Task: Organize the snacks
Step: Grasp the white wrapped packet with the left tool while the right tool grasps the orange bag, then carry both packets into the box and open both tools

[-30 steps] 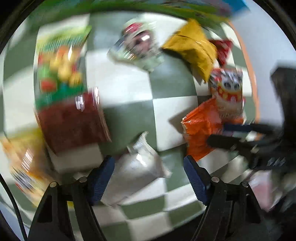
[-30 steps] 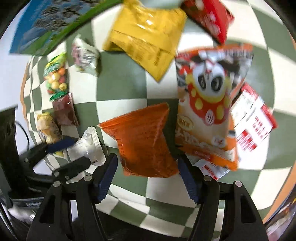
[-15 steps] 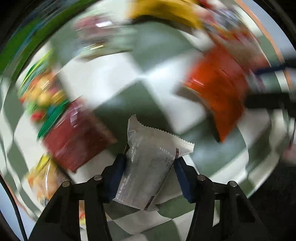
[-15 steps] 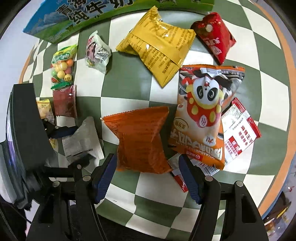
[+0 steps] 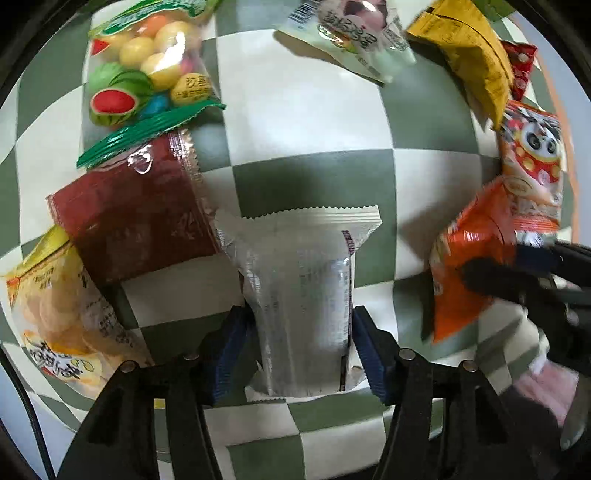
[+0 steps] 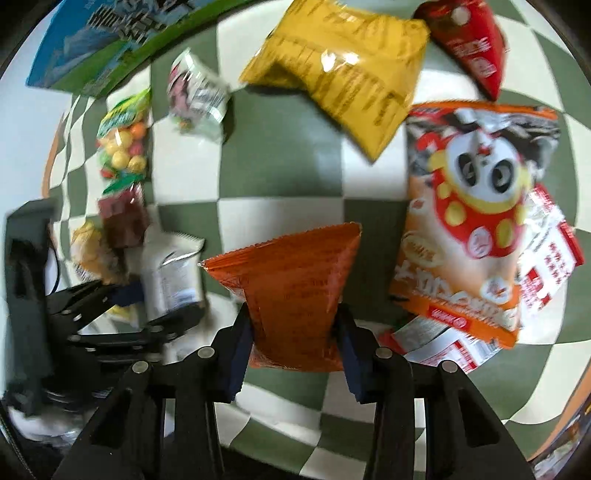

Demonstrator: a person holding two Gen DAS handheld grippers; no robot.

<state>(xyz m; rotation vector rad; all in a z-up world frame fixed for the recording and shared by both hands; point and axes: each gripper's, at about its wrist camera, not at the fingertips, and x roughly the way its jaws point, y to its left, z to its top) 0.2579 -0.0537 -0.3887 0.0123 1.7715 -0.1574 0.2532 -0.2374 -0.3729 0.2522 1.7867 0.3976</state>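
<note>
My left gripper (image 5: 301, 343) is shut on a silver snack packet (image 5: 303, 280), which lies over the checkered cloth beside a dark red packet (image 5: 133, 218). The silver packet also shows in the right wrist view (image 6: 171, 269), held by the left gripper (image 6: 155, 299). My right gripper (image 6: 293, 343) is shut on an orange snack bag (image 6: 291, 288), squeezing its lower part. That bag shows at the right edge of the left wrist view (image 5: 469, 273) with the right gripper's fingers (image 5: 517, 273) on it.
On the green-and-white checkered cloth (image 6: 280, 177) lie a yellow bag (image 6: 343, 77), a red packet (image 6: 469, 40), a panda bag (image 6: 476, 206), a candy-ball bag (image 5: 147, 70), a small white packet (image 5: 354, 33) and a pale yellow packet (image 5: 62, 317). A blue-green carton (image 6: 96, 44) stands at the back.
Both grippers have closed: the left on the silver packet and the right on the orange bag. The left gripper has swung the silver packet next to the dark red packet.
</note>
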